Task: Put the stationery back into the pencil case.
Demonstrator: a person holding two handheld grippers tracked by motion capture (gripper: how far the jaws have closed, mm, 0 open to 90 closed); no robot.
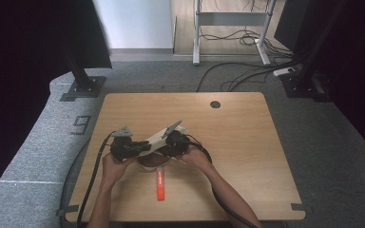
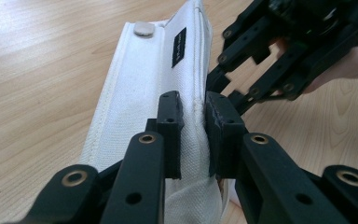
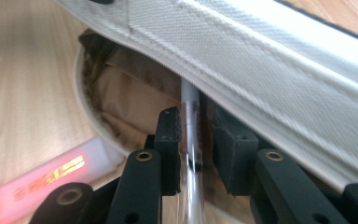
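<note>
We pinch the white canvas pencil case (image 2: 144, 107) tight in the left gripper (image 2: 193, 135), lifted just off the counter (image 1: 237, 142). The right gripper (image 3: 198, 140), jaws narrow and loose around a clear pen (image 3: 191, 140), should feed it straight into the case mouth. The right gripper view reveals the brown lining; the high view shows an orange marker (image 1: 160, 184) waiting.
</note>
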